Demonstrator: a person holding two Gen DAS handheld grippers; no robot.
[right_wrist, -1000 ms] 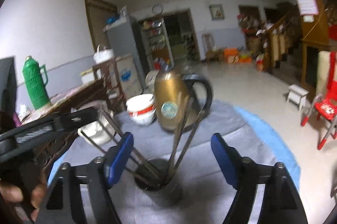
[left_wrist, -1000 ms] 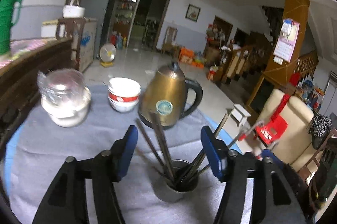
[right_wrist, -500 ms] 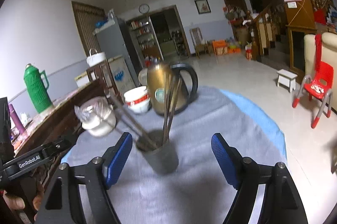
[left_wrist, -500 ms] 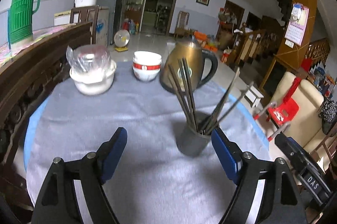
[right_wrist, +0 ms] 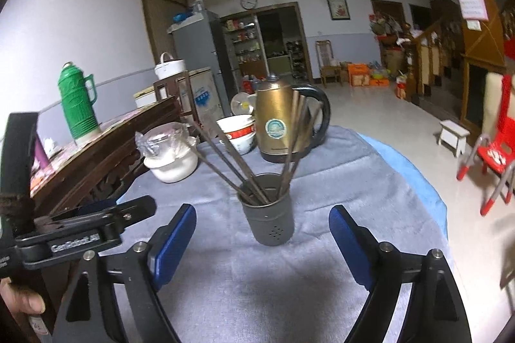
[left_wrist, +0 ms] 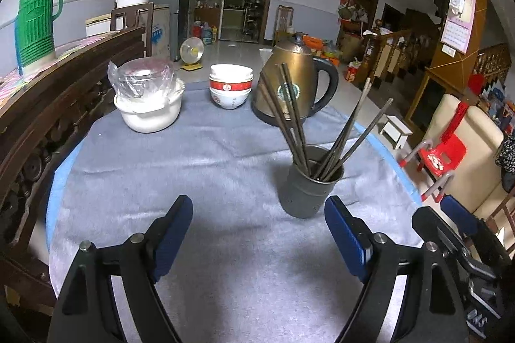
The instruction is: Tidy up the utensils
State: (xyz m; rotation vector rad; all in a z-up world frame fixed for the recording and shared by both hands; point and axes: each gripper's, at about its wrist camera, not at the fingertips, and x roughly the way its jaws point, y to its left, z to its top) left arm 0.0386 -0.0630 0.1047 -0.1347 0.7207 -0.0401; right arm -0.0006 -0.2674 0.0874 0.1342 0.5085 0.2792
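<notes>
A dark grey utensil cup stands upright on the grey cloth, with several dark chopsticks fanned out of its top. It also shows in the right wrist view, with its chopsticks. My left gripper is open and empty, low over the cloth, with the cup ahead and a little right. My right gripper is open and empty, with the cup just beyond the gap between its fingers. Neither gripper touches the cup.
A brass kettle, stacked red-and-white bowls and a plastic-wrapped white pot stand at the back of the round table. A dark wooden cabinet with a green thermos lies left. Red chairs stand right.
Both grippers have pulled back from the cup, which was between their fingers one second ago. The cup and chopsticks stay upright on the cloth.
</notes>
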